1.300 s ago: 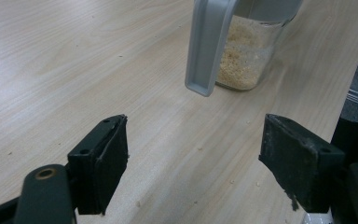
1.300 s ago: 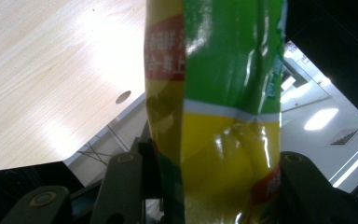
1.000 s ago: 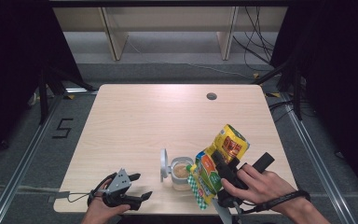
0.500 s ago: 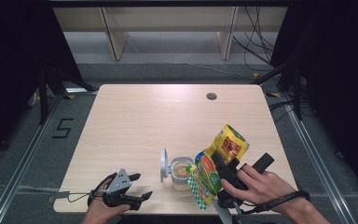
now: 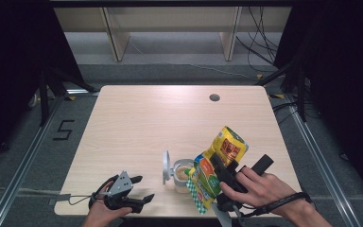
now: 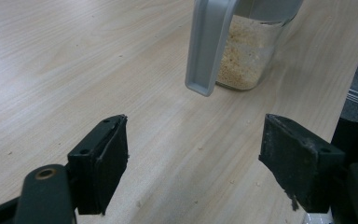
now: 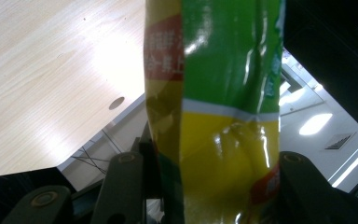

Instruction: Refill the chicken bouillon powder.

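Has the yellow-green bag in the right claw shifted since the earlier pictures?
No. The bag keeps its tilt over the glass jar, at the same spot relative to the table's hole.

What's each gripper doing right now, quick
Left gripper: open, holding nothing, near the jar.
Right gripper: closed on the yellow-green bag, tilted over the jar.

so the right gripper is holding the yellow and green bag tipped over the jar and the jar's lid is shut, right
Not quite: the lid is flipped open, standing up at the jar's side, as the high view shows. The rest holds: the right gripper grips the yellow and green bag, tilted over the jar.
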A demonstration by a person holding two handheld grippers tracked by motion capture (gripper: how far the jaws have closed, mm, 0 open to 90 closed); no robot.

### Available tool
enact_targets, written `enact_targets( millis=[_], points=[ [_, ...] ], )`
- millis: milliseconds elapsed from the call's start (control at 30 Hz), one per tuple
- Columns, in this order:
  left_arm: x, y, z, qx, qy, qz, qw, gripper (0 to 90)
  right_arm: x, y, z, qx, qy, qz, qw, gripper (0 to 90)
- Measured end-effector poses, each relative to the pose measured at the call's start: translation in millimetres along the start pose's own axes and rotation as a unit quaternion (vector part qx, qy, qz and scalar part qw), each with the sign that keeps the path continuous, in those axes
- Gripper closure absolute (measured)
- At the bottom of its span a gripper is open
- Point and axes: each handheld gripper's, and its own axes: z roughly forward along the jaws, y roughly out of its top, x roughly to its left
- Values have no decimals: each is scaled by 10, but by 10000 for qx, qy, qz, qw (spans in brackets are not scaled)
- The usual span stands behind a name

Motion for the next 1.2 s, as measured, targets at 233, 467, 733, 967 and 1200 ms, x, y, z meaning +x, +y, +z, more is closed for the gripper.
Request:
enact_targets(
  millis=[233, 467, 733, 967, 1200],
  points=[
    [4, 0, -4, 16, 10, 17, 10000, 229, -9, -14, 11, 22, 13, -70, 10000, 615],
    [-5, -3, 5, -25, 29, -6, 10000, 229, 34, -68, -1, 76, 56, -50, 9999, 617],
    [-7, -3, 8, -18, 17, -28, 10000, 229, 98, -86, -40, 133, 125, -13, 9998, 618],
    [-3, 1, 1, 0, 3, 8, 10000, 229, 104, -67, -73, 94, 156, 27, 9998, 619],
    [-7, -3, 6, -24, 51, -5, 10000, 229, 111, -72, -71, 95, 172, 23, 9998, 623]
  ],
)
